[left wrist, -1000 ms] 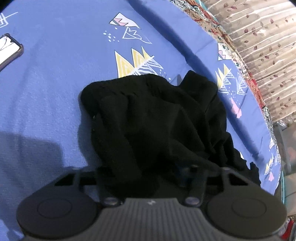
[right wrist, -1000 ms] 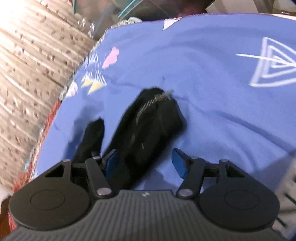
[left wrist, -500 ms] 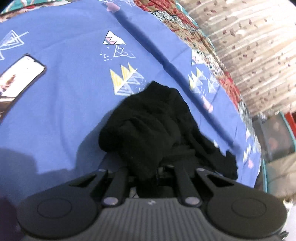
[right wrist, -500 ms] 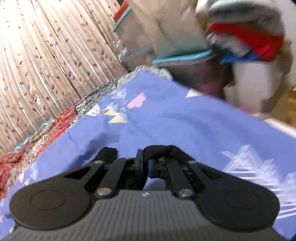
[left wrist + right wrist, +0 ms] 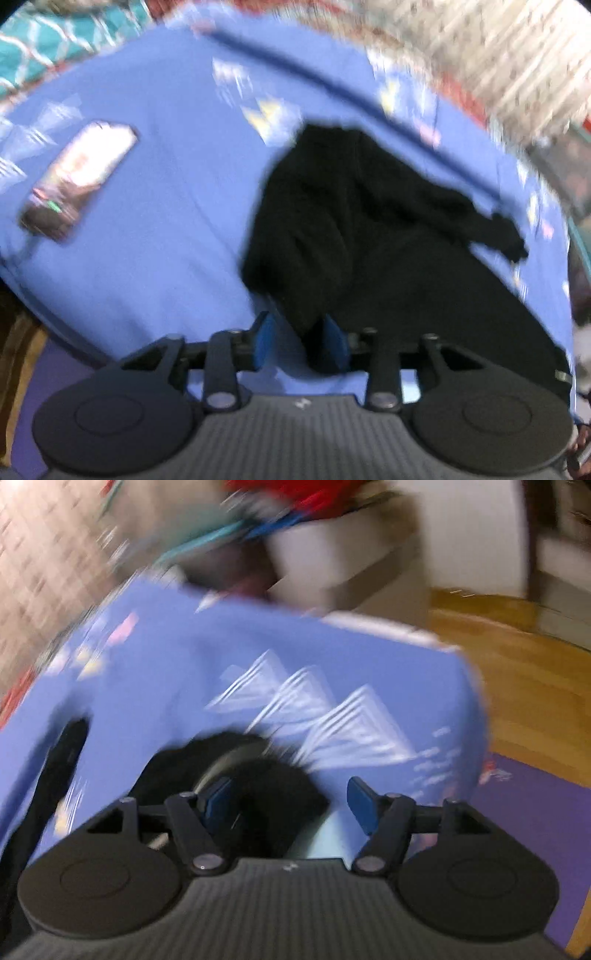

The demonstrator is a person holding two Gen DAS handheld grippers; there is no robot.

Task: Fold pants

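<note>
Both frames blurry. Left gripper [image 5: 301,341] jaws parted, black pants [image 5: 369,236] edge drooping between them, bulk at 12–2 o'clock. Right gripper [image 5: 290,805] jaws wide, pants [image 5: 266,775] bunched by the left one.

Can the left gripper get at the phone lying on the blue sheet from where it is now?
Probably yes. The phone lies bare on the blue sheet, nothing between it and the left gripper, though black pants fabric sits between its open fingers.

Both views are strongly blurred by motion, and the fisheye lens bends the edges. The light is soft and even. The black pants [image 5: 373,229] show almost no detail. The phone [image 5: 79,181] screen is overexposed, and the curtain [image 5: 40,557] is smeared.
</note>
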